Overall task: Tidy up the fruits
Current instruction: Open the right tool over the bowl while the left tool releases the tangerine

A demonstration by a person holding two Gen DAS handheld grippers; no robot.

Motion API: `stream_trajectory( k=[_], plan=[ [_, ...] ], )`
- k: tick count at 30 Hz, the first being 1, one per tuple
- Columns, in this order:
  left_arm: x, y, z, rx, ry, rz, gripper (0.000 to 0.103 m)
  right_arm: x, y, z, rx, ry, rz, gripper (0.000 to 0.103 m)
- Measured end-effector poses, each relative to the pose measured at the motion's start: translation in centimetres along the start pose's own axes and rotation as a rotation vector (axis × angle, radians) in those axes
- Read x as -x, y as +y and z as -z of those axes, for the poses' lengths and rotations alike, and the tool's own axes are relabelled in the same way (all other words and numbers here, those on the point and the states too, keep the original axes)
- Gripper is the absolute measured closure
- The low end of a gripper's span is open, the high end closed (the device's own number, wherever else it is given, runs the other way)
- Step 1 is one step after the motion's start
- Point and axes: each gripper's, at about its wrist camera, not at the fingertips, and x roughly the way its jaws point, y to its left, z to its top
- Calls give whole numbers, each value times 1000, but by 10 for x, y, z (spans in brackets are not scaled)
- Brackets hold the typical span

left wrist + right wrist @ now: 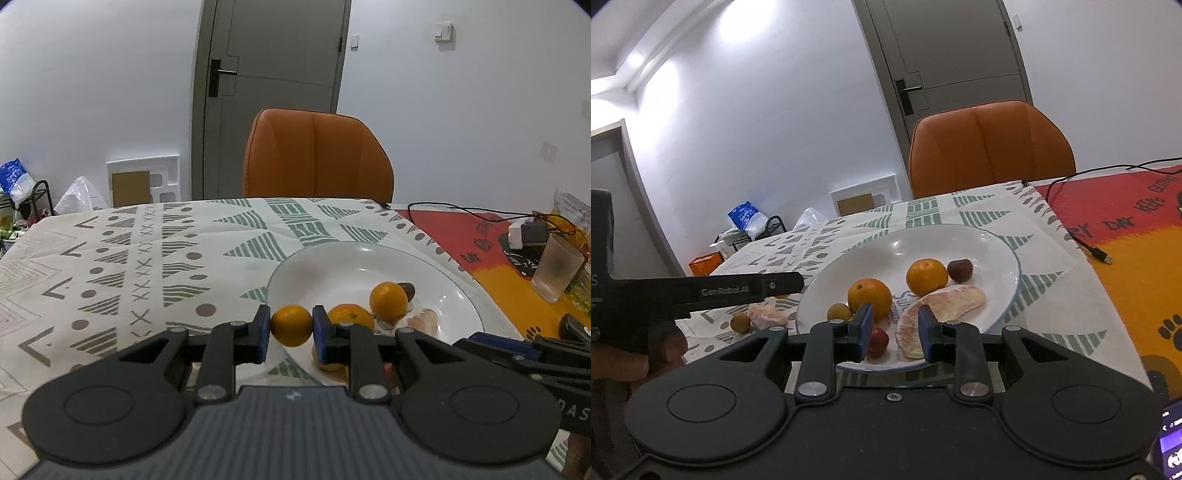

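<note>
Orange against blue pads: the left tool (291, 326) is clenched on a small orange (291, 325), pinching it from both sides and holding it above the near left rim of a white plate (332, 266). The fruit is round, so no long axis can be told.

On the plate, seen from the right wrist, two more oranges sit side by side, one nearer (870, 298) and one further back (926, 277), with a dark reddish fruit (959, 269) just beside the far one. A peeled citrus segment (956, 298) lies on the plate with its long axis running from near left to far right, its pointed end towards the right rim; a second curved segment (909, 334) lies in front of it, bowed and running near to far. A small yellow fruit (839, 312) touches the nearer orange, and a small red fruit (878, 341) lies at the near rim.

The right tool (893, 332) hangs released over the plate's near edge, its pads apart with nothing between them.

Off the plate to the left, another small yellow fruit (740, 323) and a piece of peeled citrus (767, 316) rest on the patterned cloth (147, 258) covering the bench. An orange chair (316, 155) stands at the far side, and a frosted glass (557, 269) stands on the right.
</note>
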Motion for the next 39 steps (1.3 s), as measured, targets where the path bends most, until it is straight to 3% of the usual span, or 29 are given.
stream_trajectory(
  k=[6, 16, 25, 33, 39],
  plan=[
    [-5, -8, -5, -11, 1, 3, 80, 5, -6, 1, -11, -5, 7, 72],
    [1, -3, -2, -15, 8, -41, 73, 2, -2, 3, -12, -4, -16, 61],
    [13, 12, 3, -7, 7, -85, 52, -1, 5, 5, -10, -11, -33, 50],
    [27, 27, 9, -1, -11, -130, 27, -4, 14, 5, -7, -18, -42, 38],
    [35, 43, 12, 20, -18, -171, 20, -6, 23, 5, 5, -29, -54, 24]
  ],
)
